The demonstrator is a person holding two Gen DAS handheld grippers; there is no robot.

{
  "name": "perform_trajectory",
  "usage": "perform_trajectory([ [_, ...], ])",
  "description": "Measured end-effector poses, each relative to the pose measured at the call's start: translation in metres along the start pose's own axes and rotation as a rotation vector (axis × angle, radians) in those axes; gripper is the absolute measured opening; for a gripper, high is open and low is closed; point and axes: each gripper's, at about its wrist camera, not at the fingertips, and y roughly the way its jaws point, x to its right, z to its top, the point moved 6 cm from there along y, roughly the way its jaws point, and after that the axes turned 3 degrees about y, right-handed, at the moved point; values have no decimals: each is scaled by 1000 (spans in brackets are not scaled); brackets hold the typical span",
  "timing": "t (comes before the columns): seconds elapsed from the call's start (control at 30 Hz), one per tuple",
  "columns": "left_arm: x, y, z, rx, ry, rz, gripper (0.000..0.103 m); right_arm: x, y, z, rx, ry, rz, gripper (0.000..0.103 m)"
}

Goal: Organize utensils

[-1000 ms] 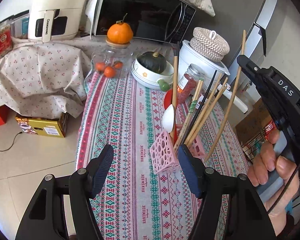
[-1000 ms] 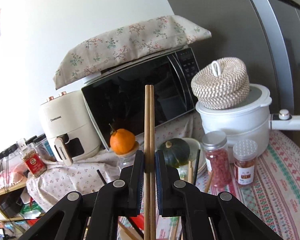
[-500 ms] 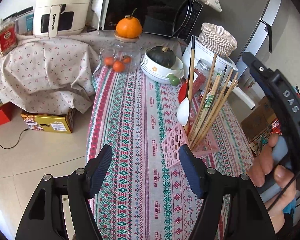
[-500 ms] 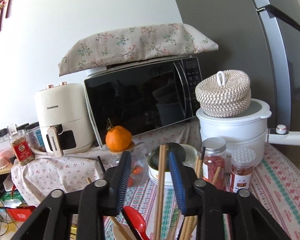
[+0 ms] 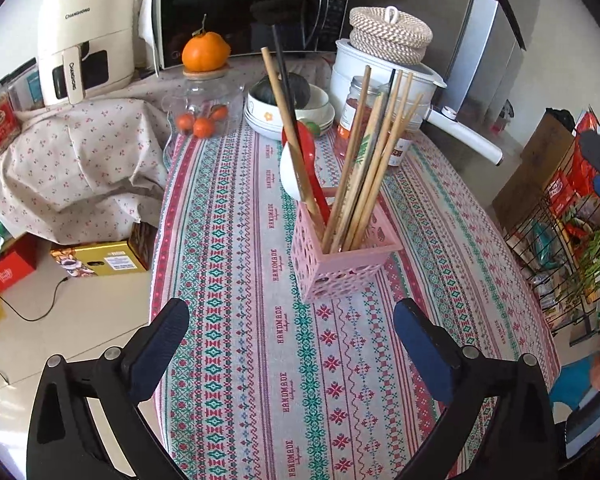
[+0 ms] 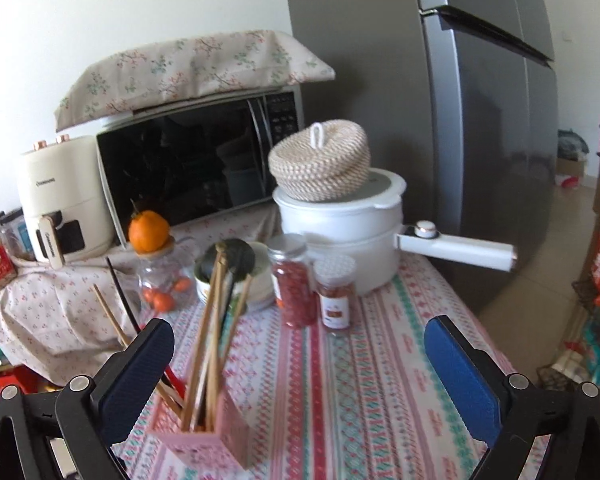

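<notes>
A pink perforated holder (image 5: 342,258) stands on the patterned tablecloth (image 5: 260,320). It holds several wooden chopsticks (image 5: 366,168), a black stick, a red spoon (image 5: 306,160) and a white spoon (image 5: 290,170). My left gripper (image 5: 292,344) is open and empty, just in front of the holder. My right gripper (image 6: 298,364) is open and empty, above and to the right of the holder (image 6: 208,442), whose chopsticks (image 6: 214,316) rise between its fingers.
Behind the holder stand two spice jars (image 6: 294,280), a white pot (image 6: 340,232) with a woven lid and long handle, bowls with a squash (image 5: 288,104), a glass jar with oranges (image 5: 204,108), a microwave (image 5: 240,4), an air fryer (image 5: 84,36). A wire rack (image 5: 560,240) stands right.
My right gripper opened and let go of the pair of chopsticks, which now stand in the holder, then drew back and right. My left gripper backed away from the holder.
</notes>
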Motion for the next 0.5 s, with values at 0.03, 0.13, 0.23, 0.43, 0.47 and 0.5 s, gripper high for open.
perform_trajectory([
  [0.03,2,-3,-2,7,3,13,103,7,-6,-4,-11,1,-29,103],
  [0.13,7,-11,-9,8,14,62,103,25,-23,-15,-39,-6,-70,103],
  [0.23,12,-23,-15,29,16,86,103,40,-33,-26,-95,-10,-108,103],
  [0.43,29,-58,-18,117,39,105,103,49,-51,-41,-167,-18,-83,103],
  [0.47,33,-64,-17,136,44,107,103,49,-53,-43,-176,-26,-81,103],
  [0.5,38,-69,-16,151,49,108,103,50,-55,-44,-184,-30,-78,103],
])
